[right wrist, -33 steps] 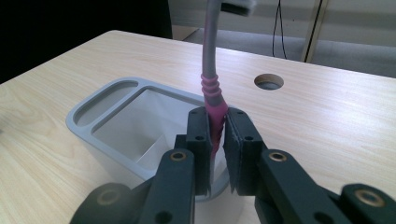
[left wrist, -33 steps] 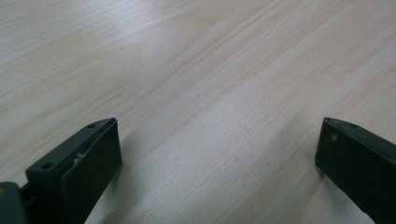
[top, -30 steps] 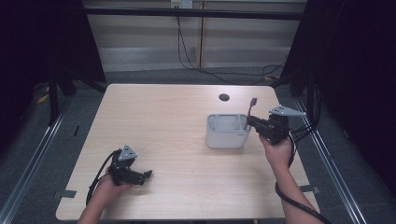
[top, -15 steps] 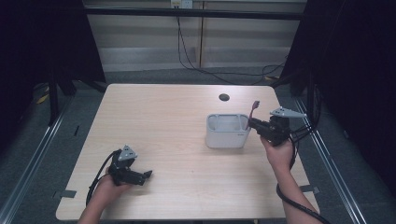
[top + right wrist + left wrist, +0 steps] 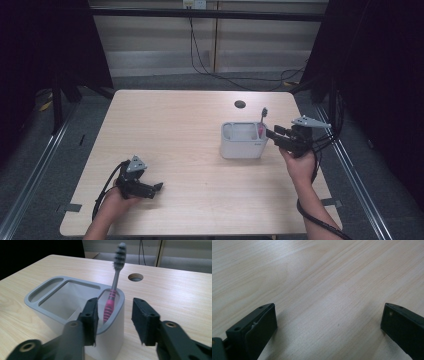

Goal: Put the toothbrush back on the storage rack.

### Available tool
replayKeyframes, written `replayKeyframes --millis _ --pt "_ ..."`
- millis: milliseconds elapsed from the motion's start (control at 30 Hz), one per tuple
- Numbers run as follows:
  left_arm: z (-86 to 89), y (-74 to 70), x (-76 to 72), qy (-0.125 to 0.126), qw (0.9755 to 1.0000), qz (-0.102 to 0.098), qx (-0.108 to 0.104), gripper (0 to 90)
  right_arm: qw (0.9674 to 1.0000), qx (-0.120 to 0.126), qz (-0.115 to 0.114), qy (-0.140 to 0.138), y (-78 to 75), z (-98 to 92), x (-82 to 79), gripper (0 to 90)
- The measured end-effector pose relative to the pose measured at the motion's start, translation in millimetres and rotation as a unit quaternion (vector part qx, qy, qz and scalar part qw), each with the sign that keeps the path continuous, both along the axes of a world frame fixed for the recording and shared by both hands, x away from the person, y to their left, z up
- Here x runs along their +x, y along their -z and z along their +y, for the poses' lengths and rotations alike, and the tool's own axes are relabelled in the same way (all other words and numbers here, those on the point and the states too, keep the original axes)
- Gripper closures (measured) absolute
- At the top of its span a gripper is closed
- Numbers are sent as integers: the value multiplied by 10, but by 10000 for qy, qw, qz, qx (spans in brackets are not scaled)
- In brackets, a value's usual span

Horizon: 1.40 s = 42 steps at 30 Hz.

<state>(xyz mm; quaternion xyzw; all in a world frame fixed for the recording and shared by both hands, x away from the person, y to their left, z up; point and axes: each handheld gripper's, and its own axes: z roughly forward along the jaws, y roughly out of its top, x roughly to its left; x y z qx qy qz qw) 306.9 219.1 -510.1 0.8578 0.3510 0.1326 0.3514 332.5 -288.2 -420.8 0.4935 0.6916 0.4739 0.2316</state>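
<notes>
Standing in the grey holder (image 5: 75, 305), a pink toothbrush (image 5: 111, 302) leans, apparently free, w/ right claw (image 5: 115, 317) open beside it; left claw (image 5: 324, 325) open over bare surface (image 5: 324, 277).

Probably a lab, black curtains (image 5: 395, 75), bare table (image 5: 175, 125), trailing cables (image 5: 200, 55)
</notes>
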Motion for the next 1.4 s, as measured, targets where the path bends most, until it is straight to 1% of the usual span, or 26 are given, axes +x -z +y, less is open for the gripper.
replayKeyframes --millis 67,100,133,167,267,367,500,600,667,833,867,1000,1033,1067,1100,1267,1400 --pt "-2 3 -2 -24 10000 -25 2 1 10000 11 -35 0 -7 -14 -12 472" --pt "0 1 -2 -6 10000 -6 0 1 10000 50 -25 -8 -10 -20 -11 449" --pt "-1 3 -4 -19 10000 -19 -1 1 10000 77 2 -14 -19 -24 -14 433" --pt "-3 4 -8 -47 10000 -13 -16 1 10000 59 -41 -11 -29 -26 -16 420" --pt "-1 2 -9 -46 10000 -4 -6 1 9999 67 -34 -68 -59 -24 -24 376" --pt "-2 3 -9 -52 10000 -10 -7 1 9999 4 -23 -124 -73 -18 -42 352" --pt "-2 3 -9 -50 10000 -9 -9 1 9998 -7 19 -178 -76 -15 -68 319" --pt "-2 3 -9 -50 10000 -9 -10 1 9997 -60 58 -214 -77 -9 -90 292" --pt "-2 3 -10 -53 10000 -7 -11 1 9996 -70 115 -268 -78 -9 -101 282" --pt "-2 3 -10 -52 10000 -8 -9 1 9994 -87 134 -296 -81 -7 -139 260" --pt "-1 3 -9 -51 10000 -9 -10 1 9993 -151 146 -316 -86 0 -159 258" --pt "-2 3 -10 -56 10000 -9 -15 1 9991 -176 141 -360 -79 -1 -174 243" --pt "-6 6 -11 -84 10000 -14 -45 1 9988 -211 198 -385 -73 1 -183 233" --pt "-6 6 -11 -84 10000 -14 -45 1 9988 -211 198 -385 -73 1 -183 233" --pt "-5 5 -11 -79 10000 -13 -42 1 9986 -286 197 -403 -63 5 -197 227" --pt "-2 3 -9 -49 10000 -10 -13 1 9980 -392 247 -437 -29 -1 -227 218" --pt "-2 3 -10 -53 10000 -9 -14 1 9978 -395 276 -454 15 -29 -256 206"
